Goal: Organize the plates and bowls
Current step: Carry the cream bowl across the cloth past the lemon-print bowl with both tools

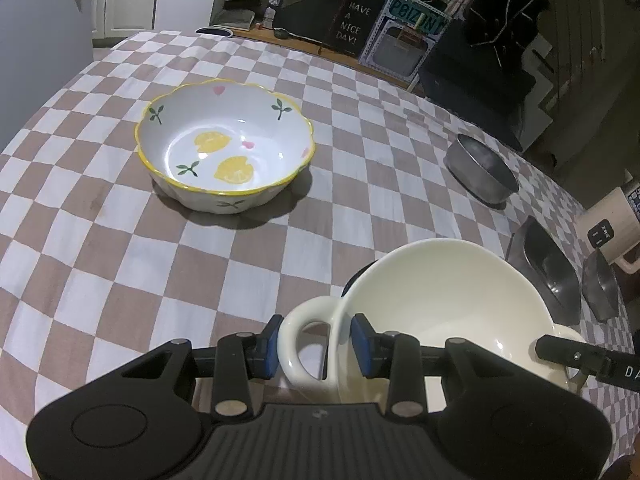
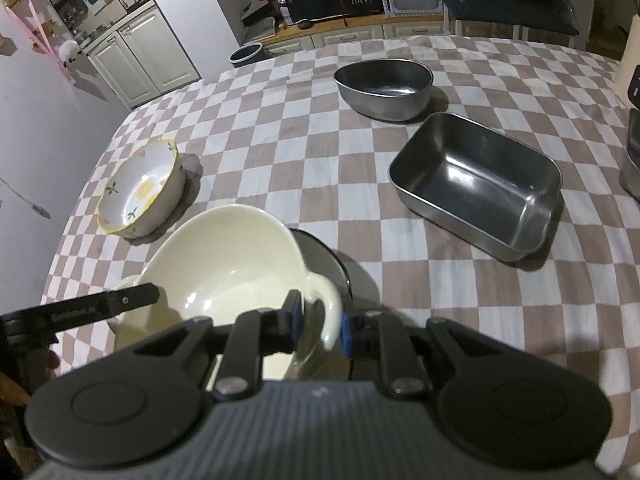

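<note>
On the checked cloth (image 1: 120, 280) in your left wrist view, the cream bowl (image 1: 448, 292) sits low and near, with a dark rim showing just behind it, so it seems to rest on or in something dark. Your left gripper (image 1: 316, 346) stands partly open around the bowl's loop handle (image 1: 298, 340): one blue pad sits outside the loop and the other against the bowl wall, both seemingly in contact. The lemon bowl (image 1: 224, 144) sits well apart up the table, with a round steel bowl (image 1: 482, 172) off to the right.

In your right wrist view, the right gripper (image 2: 320, 324) is narrowly open across the opposite handle (image 2: 326, 312), pads on either side; whether they press firmly I cannot tell. A steel tray (image 2: 476, 184) lies near, to the right.

The cream bowl looks glazed ceramic: stiff, fairly heavy, slick and breakable. I judge the two handles your best hold; keep both sides level, since one slipping would tip it.
</note>
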Demonstrator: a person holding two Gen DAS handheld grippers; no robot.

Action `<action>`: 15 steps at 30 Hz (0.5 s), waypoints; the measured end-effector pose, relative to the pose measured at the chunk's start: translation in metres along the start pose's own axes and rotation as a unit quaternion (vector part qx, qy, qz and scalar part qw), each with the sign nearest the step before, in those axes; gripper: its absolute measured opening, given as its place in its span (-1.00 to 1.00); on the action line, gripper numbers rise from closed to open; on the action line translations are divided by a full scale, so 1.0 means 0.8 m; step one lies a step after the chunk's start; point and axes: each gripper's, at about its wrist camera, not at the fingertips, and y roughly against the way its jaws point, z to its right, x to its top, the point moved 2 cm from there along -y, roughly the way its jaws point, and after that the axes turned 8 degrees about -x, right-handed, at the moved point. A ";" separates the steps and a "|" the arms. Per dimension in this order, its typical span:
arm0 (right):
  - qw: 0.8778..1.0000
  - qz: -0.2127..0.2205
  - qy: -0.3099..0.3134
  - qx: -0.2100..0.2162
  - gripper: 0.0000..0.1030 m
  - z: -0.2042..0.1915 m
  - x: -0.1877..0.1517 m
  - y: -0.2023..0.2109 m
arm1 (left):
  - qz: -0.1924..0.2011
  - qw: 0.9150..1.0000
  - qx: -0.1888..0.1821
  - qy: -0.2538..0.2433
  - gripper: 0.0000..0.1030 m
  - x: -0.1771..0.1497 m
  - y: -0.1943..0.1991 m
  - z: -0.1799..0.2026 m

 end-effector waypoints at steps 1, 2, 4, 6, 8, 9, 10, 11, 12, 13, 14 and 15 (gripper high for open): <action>1.000 -0.001 0.000 0.000 -0.55 0.000 0.000 0.000 | -0.001 1.000 0.000 -0.001 -0.26 0.000 -0.001 0.000; 1.000 -0.002 0.000 -0.001 -0.55 0.000 0.000 -0.001 | -0.002 1.000 0.000 -0.002 -0.26 0.000 -0.001 0.000; 1.000 -0.004 0.002 -0.004 -0.54 0.000 0.000 -0.002 | -0.005 1.000 0.002 -0.004 -0.26 0.000 -0.003 0.001; 1.000 -0.010 0.005 -0.008 -0.53 0.000 -0.001 -0.004 | -0.008 1.000 0.004 -0.008 -0.25 -0.001 -0.004 0.002; 1.000 -0.013 0.006 -0.008 -0.53 0.000 -0.002 -0.005 | -0.010 1.000 0.005 -0.010 -0.25 -0.001 -0.005 0.003; 1.000 -0.013 0.008 -0.009 -0.53 0.000 -0.002 -0.005 | -0.011 1.000 0.005 -0.010 -0.25 -0.001 -0.005 0.002; 1.000 -0.014 0.011 -0.010 -0.53 0.001 -0.003 -0.006 | -0.011 1.000 0.005 -0.011 -0.25 -0.001 -0.006 0.002; 1.000 -0.015 0.012 -0.011 -0.52 0.000 -0.003 -0.006 | -0.011 1.000 0.006 -0.013 -0.25 -0.001 -0.006 0.003; 1.000 -0.015 0.013 -0.012 -0.52 0.000 -0.003 -0.007 | -0.011 1.000 0.007 -0.015 -0.25 -0.001 -0.006 0.003; 1.000 -0.016 0.015 -0.012 -0.52 0.000 -0.003 -0.007 | -0.012 1.000 0.008 -0.016 -0.25 -0.001 -0.006 0.003; 1.000 -0.016 0.016 -0.013 -0.52 0.000 -0.003 -0.007 | -0.012 1.000 0.008 -0.017 -0.25 -0.001 -0.006 0.003; 1.000 -0.017 0.017 -0.014 -0.51 -0.001 -0.003 -0.008 | -0.012 1.000 0.009 -0.019 -0.24 -0.002 -0.005 0.003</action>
